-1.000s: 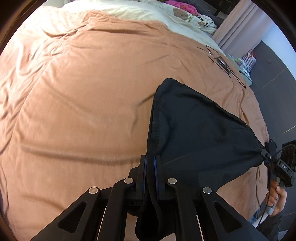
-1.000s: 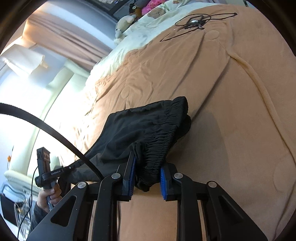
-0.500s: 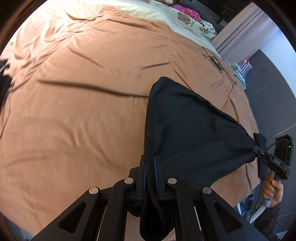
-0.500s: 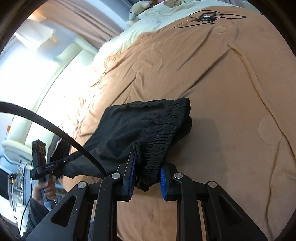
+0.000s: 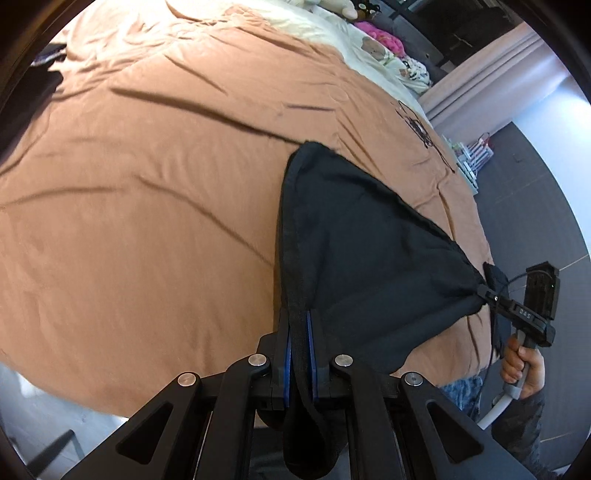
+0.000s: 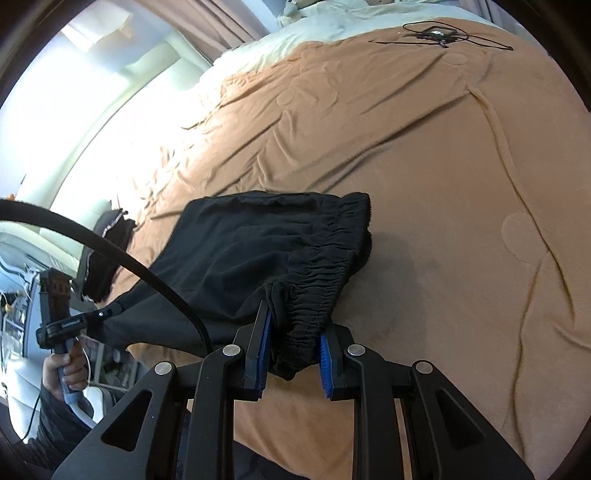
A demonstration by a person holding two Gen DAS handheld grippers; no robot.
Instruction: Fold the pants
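Note:
Black pants [image 5: 369, 258] hang stretched between my two grippers above a brown bedspread [image 5: 147, 184]. My left gripper [image 5: 299, 354] is shut on a hem edge of the pants. My right gripper [image 6: 293, 343] is shut on the gathered elastic waistband [image 6: 314, 280]. In the left wrist view the right gripper [image 5: 491, 295] holds the pants' far corner at right. In the right wrist view the left gripper [image 6: 107, 314] holds the other end at left. The far part of the pants [image 6: 258, 236] rests on the bedspread [image 6: 424, 147].
A black cable tangle [image 6: 439, 35] lies near the cream pillows [image 6: 314, 26] at the bed's head. Another dark garment [image 6: 107, 236] lies at the bed's left edge; it also shows in the left wrist view [image 5: 33, 85]. Grey floor [image 5: 535, 184] lies right of the bed.
Both grippers have drawn back toward the foot of the bed with the pants, which stay stretched between them. More of the bed's near edge and the dark garment came into view.

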